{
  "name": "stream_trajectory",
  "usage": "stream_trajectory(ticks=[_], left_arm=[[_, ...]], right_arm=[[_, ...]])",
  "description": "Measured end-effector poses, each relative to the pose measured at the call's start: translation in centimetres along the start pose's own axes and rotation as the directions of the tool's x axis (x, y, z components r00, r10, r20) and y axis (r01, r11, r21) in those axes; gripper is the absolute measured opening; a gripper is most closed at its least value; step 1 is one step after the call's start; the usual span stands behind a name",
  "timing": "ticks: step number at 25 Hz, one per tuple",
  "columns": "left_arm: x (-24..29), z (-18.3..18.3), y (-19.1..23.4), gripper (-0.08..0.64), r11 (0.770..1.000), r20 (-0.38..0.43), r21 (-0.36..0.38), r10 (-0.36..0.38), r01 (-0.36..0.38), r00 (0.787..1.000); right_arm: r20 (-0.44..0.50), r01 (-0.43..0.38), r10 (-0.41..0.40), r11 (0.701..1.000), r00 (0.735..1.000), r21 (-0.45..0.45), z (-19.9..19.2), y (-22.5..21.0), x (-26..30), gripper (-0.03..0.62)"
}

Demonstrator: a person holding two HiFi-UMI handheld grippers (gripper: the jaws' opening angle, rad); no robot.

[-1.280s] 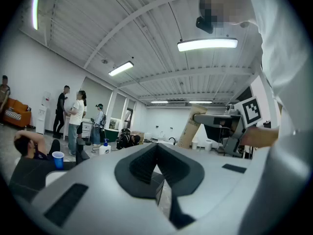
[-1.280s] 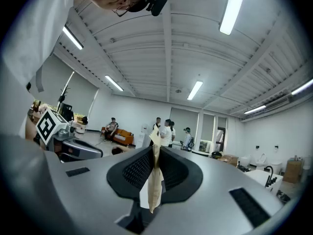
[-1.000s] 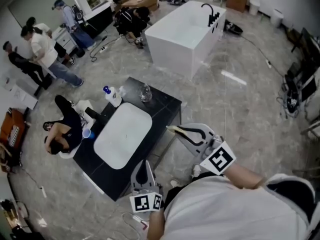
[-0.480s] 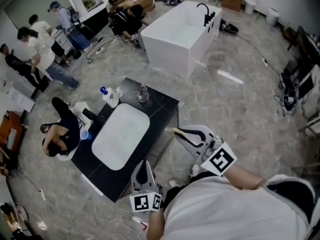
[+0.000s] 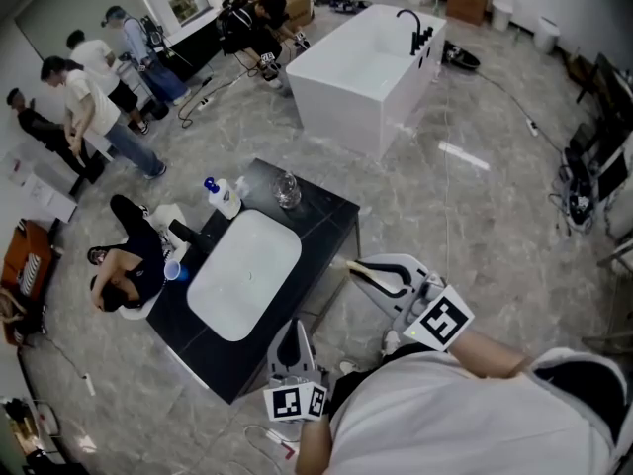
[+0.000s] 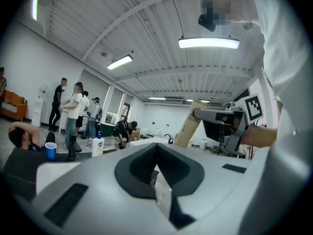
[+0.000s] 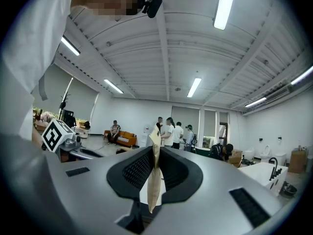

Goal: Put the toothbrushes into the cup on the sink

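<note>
I saw a white sink (image 5: 244, 287) in a black surface (image 5: 321, 216), a blue cup (image 5: 172, 270), a tan packet (image 7: 152, 180) and a grey veined floor (image 5: 465, 216).

left gripper (image 6: 156, 148): closed, empty | right gripper (image 7: 155, 148): clamped on beige packet (image 7: 152, 190)

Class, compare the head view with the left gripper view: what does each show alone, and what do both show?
Only the head view shows the white basin and the marker cube on the left gripper. Only the left gripper view shows ceiling lamps. Both show the right gripper holding a tan packet, the soap bottle and a blue cup.
</note>
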State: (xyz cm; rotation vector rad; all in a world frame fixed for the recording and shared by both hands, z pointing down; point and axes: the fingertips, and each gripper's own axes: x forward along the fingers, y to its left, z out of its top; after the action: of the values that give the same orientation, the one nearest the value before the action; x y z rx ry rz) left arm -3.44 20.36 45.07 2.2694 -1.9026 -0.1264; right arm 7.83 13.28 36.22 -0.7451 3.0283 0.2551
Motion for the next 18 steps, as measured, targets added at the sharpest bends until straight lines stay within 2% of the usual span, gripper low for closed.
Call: stream_trajectory(ticks=[12,18], left_arm=[[2.9,-1.3,-2.5,0.003,1.000,-0.005,-0.009,0.009,-0.009,1.000],[3.5,-2.6,-3.4,0.003,0.999,-0.016,-0.017,0.033,-0.034,0.999]], right_arm=[[-0.007,-0.027,0.027,1.000,1.000,0.011,-1.6,-2.9,-1.4,0.061],[-0.012,-0.077,0.078,0.997,0.997,0.017,-2.9,-3.0,-1.6,0.061]])
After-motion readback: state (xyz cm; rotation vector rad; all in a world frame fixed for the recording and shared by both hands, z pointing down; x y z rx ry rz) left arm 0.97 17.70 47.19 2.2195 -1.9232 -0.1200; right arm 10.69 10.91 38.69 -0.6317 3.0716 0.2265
